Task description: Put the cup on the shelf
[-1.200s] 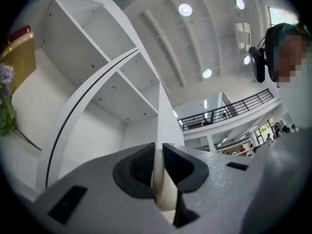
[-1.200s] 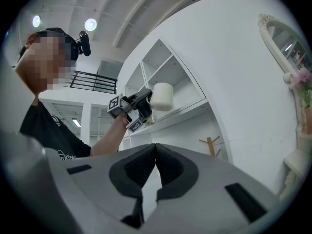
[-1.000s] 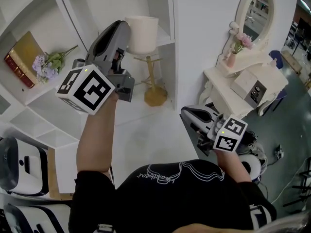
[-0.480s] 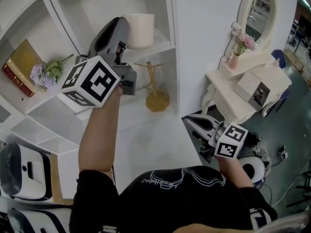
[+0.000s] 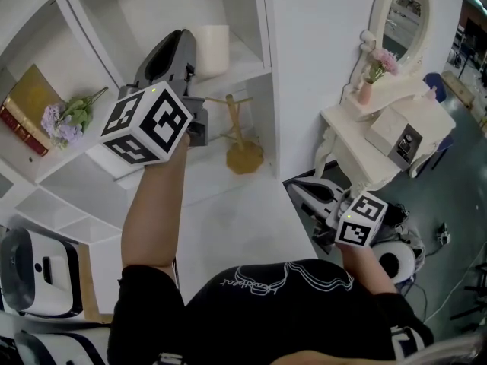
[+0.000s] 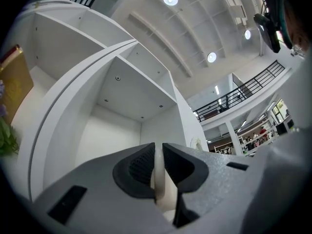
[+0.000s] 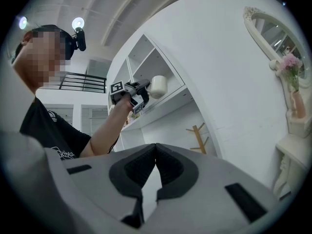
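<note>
The left gripper [image 6: 158, 153] is raised to the white shelf unit with its jaws only narrowly apart, clamped on the thin wall of the cream cup [image 5: 213, 49]: in the left gripper view one ribbed pad presses each face of the wall, so one jaw reaches inside the cup and the other lies against its outside. From the head view the cup stands upright at the front of the shelf board [image 5: 249, 61], in the compartment at the unit's right end, close to the side wall. The right gripper view shows it low over that board's front edge, but whether its base touches the board I cannot tell. In the compartment below stands a wooden mug tree [image 5: 245, 158]. To the left, on another shelf, a gold-covered book [image 5: 27, 106] leans beside a sprig of lilac flowers [image 5: 67, 117]. The right gripper [image 7: 156, 150] hangs low by the person's side, well apart from the shelf, with its jaws closed together at the tips and nothing between them. Beyond it stands a white dressing table [image 5: 350, 124] with an oval mirror [image 5: 405, 12].
</note>
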Demonstrator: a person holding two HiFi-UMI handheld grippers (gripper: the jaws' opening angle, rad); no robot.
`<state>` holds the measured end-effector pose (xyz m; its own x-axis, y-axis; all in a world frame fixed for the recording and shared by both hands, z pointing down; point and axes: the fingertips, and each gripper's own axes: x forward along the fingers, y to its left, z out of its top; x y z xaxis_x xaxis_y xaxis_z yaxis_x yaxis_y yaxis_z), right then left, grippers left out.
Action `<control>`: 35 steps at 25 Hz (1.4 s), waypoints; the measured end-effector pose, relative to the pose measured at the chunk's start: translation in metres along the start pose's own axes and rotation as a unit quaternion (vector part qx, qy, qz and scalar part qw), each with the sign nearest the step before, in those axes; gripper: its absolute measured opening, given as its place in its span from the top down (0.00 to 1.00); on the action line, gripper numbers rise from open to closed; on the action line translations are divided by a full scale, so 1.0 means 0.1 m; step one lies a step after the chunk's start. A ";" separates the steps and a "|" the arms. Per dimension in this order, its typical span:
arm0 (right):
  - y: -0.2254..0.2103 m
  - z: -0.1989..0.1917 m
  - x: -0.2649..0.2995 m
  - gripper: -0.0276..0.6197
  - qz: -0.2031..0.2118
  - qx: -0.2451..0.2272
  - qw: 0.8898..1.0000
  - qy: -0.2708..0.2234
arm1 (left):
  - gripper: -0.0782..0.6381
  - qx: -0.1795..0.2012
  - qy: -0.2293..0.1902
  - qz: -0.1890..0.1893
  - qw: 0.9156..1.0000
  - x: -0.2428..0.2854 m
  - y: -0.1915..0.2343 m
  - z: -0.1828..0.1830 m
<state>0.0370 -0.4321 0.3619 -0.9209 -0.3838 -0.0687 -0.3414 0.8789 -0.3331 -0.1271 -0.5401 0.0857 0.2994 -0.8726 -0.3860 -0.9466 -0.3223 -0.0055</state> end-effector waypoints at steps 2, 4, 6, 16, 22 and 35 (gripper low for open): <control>-0.01 -0.01 0.00 0.95 -0.002 -0.002 1.000 0.000 | 0.82 0.013 0.004 0.005 1.000 -0.02 0.00 0.00; 0.01 0.00 0.02 0.95 -0.001 -0.004 1.000 -0.001 | 0.82 0.027 0.012 0.010 1.000 -0.05 0.00 -0.01; 0.03 0.01 0.05 0.95 0.002 -0.006 1.000 -0.002 | 0.82 0.033 0.019 0.014 0.999 -0.08 0.02 -0.02; 0.10 0.01 0.14 0.95 0.013 -0.019 1.000 0.003 | 0.82 0.029 0.070 0.016 0.997 -0.14 0.05 -0.26; 0.11 0.00 0.17 0.95 0.018 -0.017 1.000 0.003 | 0.82 0.004 0.098 0.020 0.995 -0.01 0.11 -0.40; 0.16 0.06 0.13 0.95 0.019 -0.023 1.000 -0.005 | 0.74 -0.071 0.119 0.030 0.990 0.11 0.15 -0.40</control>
<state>0.0209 -0.4242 0.3500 -0.9316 -0.3523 -0.0897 -0.3147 0.9051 -0.2858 -0.1333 -0.5688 0.1179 0.2780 -0.9483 -0.1534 -0.9426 -0.3000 0.1464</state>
